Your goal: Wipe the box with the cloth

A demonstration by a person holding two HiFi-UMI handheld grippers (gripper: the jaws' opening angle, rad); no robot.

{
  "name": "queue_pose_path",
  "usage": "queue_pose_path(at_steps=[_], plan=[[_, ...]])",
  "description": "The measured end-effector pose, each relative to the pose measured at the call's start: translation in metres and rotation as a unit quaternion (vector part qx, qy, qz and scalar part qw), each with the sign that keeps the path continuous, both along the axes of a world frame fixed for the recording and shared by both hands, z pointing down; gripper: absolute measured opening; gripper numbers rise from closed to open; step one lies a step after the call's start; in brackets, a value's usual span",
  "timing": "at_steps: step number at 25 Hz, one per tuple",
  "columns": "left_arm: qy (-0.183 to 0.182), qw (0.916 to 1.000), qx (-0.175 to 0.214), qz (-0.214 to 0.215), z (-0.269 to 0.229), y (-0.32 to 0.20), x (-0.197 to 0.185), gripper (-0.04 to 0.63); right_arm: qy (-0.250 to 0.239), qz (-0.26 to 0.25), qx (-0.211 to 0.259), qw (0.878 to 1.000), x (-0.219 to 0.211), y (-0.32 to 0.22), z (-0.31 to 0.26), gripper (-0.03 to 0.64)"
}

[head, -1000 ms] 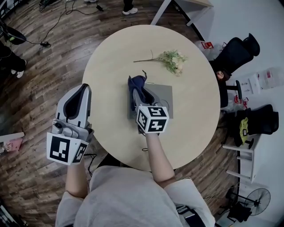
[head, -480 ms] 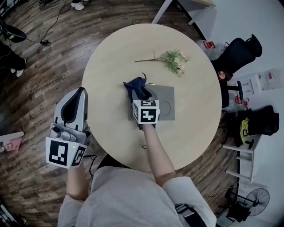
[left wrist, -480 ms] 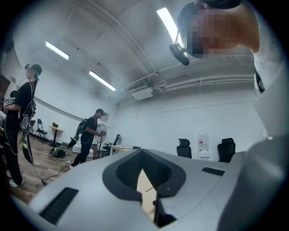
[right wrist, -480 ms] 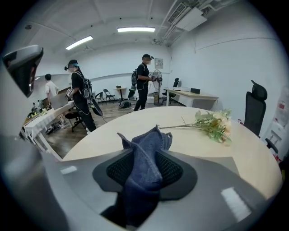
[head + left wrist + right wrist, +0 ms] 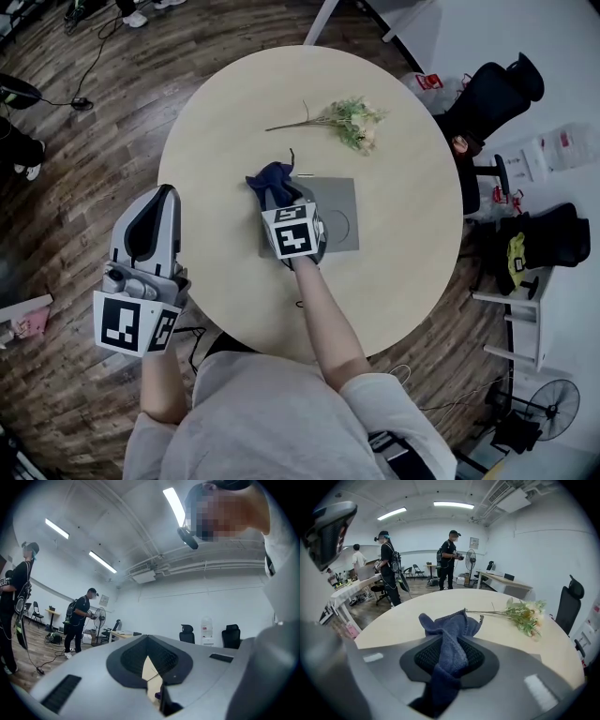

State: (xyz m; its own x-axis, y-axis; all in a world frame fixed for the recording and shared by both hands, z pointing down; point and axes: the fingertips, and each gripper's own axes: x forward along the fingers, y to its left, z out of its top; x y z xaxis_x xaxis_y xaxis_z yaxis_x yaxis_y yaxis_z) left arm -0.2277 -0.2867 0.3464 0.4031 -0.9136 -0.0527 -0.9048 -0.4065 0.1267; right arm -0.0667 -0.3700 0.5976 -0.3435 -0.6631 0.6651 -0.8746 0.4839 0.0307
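Observation:
A flat grey box [image 5: 337, 221] lies in the middle of the round table [image 5: 216, 122]. My right gripper [image 5: 278, 197] is over the box's left part, shut on a dark blue cloth [image 5: 270, 178]. The cloth bunches out past the fingertips at the box's far left corner. In the right gripper view the cloth [image 5: 450, 630] runs between the pads of that gripper [image 5: 450, 644] and rests on the surface ahead. My left gripper [image 5: 157, 195] hangs off the table's left side over the floor, jaws together and holding nothing; in its own view the left gripper [image 5: 149, 654] points up at the room.
A sprig of flowers [image 5: 349, 120] lies on the table beyond the box, also seen as flowers [image 5: 526, 613] to the right of the cloth. Black chairs [image 5: 483, 98] and bags stand right of the table. Two people [image 5: 451, 557] stand farther off in the room.
My right gripper has pushed the cloth forward and to the left over the box. The left gripper has stayed beside the table.

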Motion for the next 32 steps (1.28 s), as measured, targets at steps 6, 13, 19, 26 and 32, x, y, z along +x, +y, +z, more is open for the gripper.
queue_pose_path(at_steps=[6,13,19,26,32], plan=[[-0.004,0.9999,0.003,0.014,-0.004,-0.004,0.015,0.008,0.005,0.033,-0.008,0.999,0.045,-0.007,0.006,0.101],[-0.007,0.9998,0.004,0.020,-0.005,-0.004,0.023,0.008,-0.005,0.088,-0.014,0.996,0.100,-0.012,0.007,0.101],[-0.007,0.9997,0.005,0.022,-0.009,-0.003,0.025,0.008,-0.010,0.142,-0.016,0.990,0.152,-0.014,0.008,0.101],[-0.008,0.9998,0.008,0.018,-0.010,0.000,0.021,0.008,-0.007,0.180,-0.012,0.984,0.190,-0.010,0.008,0.101],[-0.006,0.9998,0.011,0.016,-0.013,0.006,0.018,0.008,-0.023,0.215,-0.010,0.976,0.214,-0.001,0.010,0.102]])
